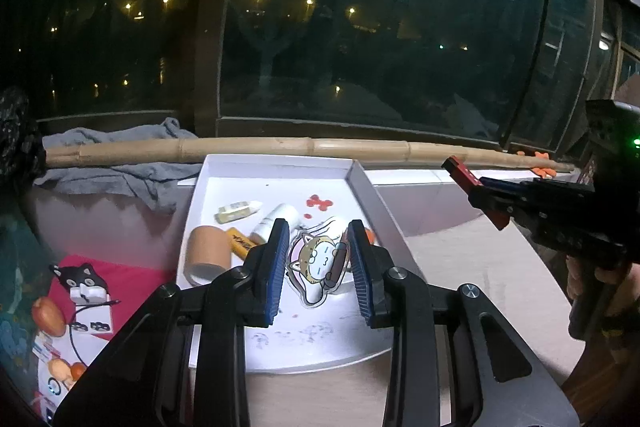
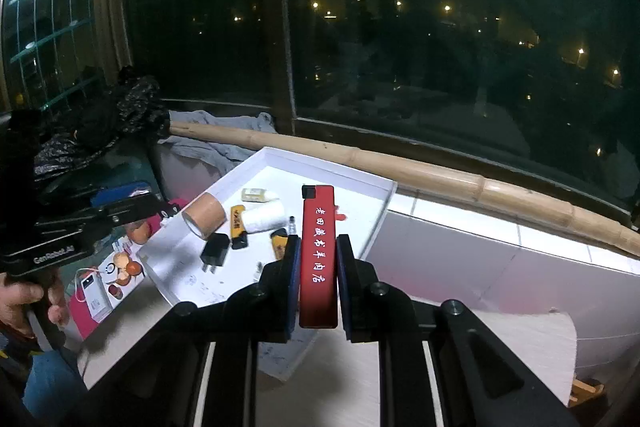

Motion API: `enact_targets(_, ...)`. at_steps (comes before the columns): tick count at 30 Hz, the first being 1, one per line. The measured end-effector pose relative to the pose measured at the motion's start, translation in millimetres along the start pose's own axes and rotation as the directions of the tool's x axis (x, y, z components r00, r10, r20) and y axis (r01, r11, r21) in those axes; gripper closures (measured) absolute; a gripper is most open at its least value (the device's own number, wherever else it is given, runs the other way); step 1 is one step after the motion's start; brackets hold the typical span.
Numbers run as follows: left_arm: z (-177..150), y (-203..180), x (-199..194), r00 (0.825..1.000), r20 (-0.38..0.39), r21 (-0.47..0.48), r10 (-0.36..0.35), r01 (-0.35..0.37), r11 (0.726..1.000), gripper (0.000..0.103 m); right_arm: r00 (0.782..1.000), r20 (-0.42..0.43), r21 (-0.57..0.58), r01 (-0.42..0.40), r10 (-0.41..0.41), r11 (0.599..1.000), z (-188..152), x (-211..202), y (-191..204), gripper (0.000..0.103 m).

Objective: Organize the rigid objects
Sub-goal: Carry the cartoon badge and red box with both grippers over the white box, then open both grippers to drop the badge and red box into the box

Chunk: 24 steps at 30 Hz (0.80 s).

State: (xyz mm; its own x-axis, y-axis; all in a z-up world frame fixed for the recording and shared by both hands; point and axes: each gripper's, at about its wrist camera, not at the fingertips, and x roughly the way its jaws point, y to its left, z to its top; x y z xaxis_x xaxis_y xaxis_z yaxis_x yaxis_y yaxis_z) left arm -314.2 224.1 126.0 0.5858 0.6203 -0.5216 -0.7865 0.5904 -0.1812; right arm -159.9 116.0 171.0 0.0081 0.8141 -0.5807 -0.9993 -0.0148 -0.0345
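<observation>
- Red lighter (image 2: 318, 259) with white Chinese characters is clamped upright between the pads of the right gripper (image 2: 318, 263), above the near edge of the white tray (image 2: 340, 167).
- Left gripper (image 1: 319, 259) grips a flat cartoon cat charm (image 1: 316, 261) over the tray.
- Cardboard tape roll (image 2: 204, 215), black plug (image 2: 214, 253) and small bottles lie in the tray.
- Bamboo pole (image 2: 440, 179) lies along the window sill.
</observation>
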Motion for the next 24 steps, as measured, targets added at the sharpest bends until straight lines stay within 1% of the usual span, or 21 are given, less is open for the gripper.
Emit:
enact_targets(6, 3, 19, 12, 0.999, -0.024, -0.017, 0.022, -0.023, 1.0, 0.074, 1.0, -0.012, 0.01, -0.012, 0.013, 1.0, 6, 16, 19, 0.088)
enact_targets(12, 9, 31, 40, 0.996, -0.069, -0.02, 0.05, -0.052, 0.998, 0.074, 0.999, -0.043, 0.036, -0.021, 0.022, 0.999, 10, 39, 28, 0.088)
enact_targets(19, 14, 37, 81, 0.982, -0.139, -0.01, 0.129, -0.132, 0.991, 0.074, 0.995, -0.099, 0.079, 0.005, 0.003, 0.997, 14, 80, 29, 0.088)
enact_targets(24, 13, 38, 96, 0.974, -0.167, -0.011, 0.154, -0.158, 0.987, 0.074, 0.99, -0.138, 0.097, 0.019, -0.006, 0.995, 15, 106, 31, 0.087)
